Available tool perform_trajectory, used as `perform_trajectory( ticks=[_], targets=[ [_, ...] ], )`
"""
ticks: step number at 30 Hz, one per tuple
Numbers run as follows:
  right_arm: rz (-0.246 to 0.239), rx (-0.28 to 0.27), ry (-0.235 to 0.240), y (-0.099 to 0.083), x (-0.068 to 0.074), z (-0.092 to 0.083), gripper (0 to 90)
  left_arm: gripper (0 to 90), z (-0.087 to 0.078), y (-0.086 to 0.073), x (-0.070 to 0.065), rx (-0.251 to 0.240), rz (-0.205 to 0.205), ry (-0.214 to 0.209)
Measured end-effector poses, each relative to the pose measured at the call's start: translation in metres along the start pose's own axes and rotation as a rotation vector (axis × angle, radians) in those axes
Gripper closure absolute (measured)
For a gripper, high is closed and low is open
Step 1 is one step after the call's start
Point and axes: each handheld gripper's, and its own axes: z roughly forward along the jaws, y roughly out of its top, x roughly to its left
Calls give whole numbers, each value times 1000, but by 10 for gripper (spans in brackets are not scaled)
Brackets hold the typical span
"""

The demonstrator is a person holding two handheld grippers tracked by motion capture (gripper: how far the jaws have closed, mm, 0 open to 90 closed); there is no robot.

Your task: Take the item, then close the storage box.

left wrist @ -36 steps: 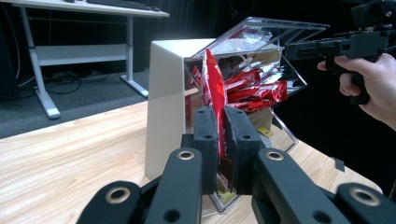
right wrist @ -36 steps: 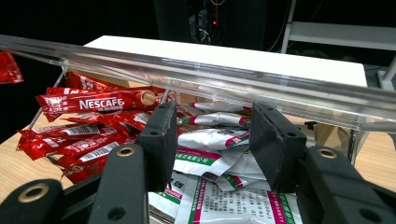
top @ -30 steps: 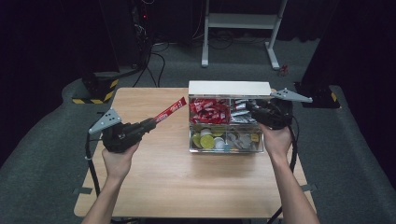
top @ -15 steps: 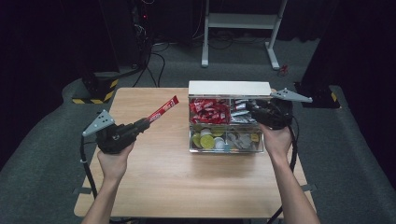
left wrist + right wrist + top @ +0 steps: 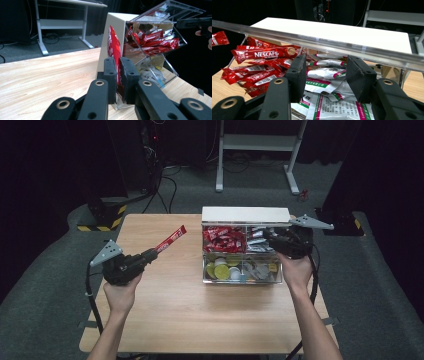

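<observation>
Nearest the person, the left gripper (image 5: 150,254) is clamped on a red coffee stick (image 5: 170,238), which it holds slanting up above the wooden table (image 5: 170,310), well left of the clear box (image 5: 242,270). Farther over, the right gripper (image 5: 324,75) hangs with its jaws partly apart, pinching nothing, under the raised clear lid (image 5: 319,41), above white sachets (image 5: 325,73). More red sticks (image 5: 262,53) fill the compartment beside them.

Black claws (image 5: 150,254), grey plates, trailing cables
</observation>
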Motion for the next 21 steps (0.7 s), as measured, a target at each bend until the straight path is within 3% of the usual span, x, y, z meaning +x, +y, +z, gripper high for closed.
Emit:
perform_trajectory(
  ticks=[21],
  targets=[
    [-3, 5, -2, 1, 0, 0, 510, 841, 7, -23, 13, 38, -24, 61]
  ],
)
